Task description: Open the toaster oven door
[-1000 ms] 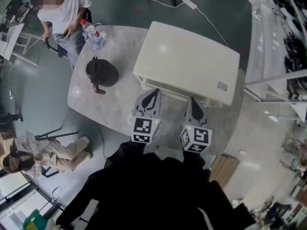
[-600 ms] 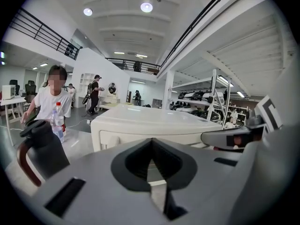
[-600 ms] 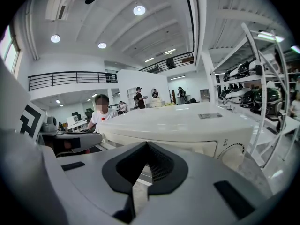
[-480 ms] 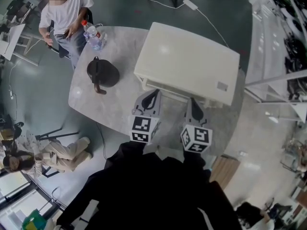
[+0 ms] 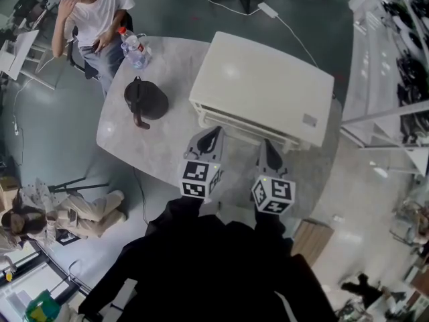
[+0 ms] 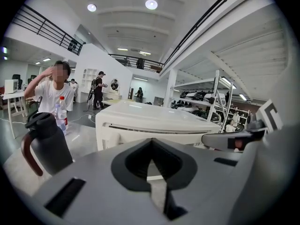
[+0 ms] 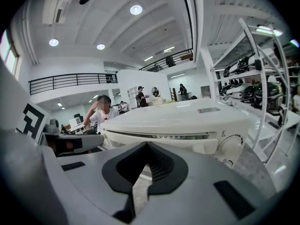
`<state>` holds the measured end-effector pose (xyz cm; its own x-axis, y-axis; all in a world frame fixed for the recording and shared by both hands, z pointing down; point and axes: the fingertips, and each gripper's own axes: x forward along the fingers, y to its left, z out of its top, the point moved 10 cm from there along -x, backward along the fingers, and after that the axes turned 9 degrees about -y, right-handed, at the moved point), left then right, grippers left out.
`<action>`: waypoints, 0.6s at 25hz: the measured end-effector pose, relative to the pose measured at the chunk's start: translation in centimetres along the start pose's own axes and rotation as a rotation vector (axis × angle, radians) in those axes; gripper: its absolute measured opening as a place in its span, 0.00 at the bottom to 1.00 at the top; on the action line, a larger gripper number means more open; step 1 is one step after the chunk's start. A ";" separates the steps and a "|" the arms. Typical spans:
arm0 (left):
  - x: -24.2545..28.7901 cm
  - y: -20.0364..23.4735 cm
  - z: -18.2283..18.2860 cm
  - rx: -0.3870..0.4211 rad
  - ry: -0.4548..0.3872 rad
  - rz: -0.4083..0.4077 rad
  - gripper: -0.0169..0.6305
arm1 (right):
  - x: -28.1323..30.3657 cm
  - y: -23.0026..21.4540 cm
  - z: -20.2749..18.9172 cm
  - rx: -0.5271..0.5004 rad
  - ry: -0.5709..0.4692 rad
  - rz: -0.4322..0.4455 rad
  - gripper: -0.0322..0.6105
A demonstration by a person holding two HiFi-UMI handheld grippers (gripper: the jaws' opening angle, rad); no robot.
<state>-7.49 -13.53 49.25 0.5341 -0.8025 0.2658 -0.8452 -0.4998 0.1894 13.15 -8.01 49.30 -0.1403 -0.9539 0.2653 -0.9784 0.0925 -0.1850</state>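
Note:
The white toaster oven (image 5: 261,86) stands on the grey table (image 5: 151,149) with its front toward me and its door closed. In the left gripper view the oven (image 6: 140,121) sits just past the jaws. The right gripper view shows the oven (image 7: 187,118) with a round dial (image 7: 228,150) at its right end. My left gripper (image 5: 213,137) points at the left part of the front and is shut and empty, a short way off. My right gripper (image 5: 267,147) is also shut and empty, level with the right part. The closed jaws fill the lower half of the left gripper (image 6: 151,165) and right gripper (image 7: 146,161) views.
A black jug (image 5: 145,100) stands on the table left of the oven, also seen as the jug (image 6: 44,142). Water bottles (image 5: 133,48) stand at the far corner by a seated person (image 5: 94,12). Metal shelving (image 5: 402,59) lines the right side.
Both grippers have stayed nearly where they were in front of the oven. The seated person has raised a hand to the head.

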 end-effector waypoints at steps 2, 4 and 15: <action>-0.2 -0.1 -0.1 -0.006 0.006 0.004 0.03 | -0.2 0.1 -0.1 0.002 0.005 0.005 0.05; -0.5 -0.2 -0.2 -0.010 0.010 0.004 0.03 | -0.5 0.1 -0.3 0.007 0.010 0.007 0.05; -1.8 -0.3 -1.3 -0.023 0.016 0.018 0.03 | -1.6 0.4 -1.3 0.043 0.031 0.031 0.05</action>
<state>-8.17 -11.51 49.91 0.5196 -0.8056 0.2847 -0.8539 -0.4780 0.2059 12.82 -6.07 50.04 -0.1757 -0.9413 0.2882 -0.9662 0.1088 -0.2339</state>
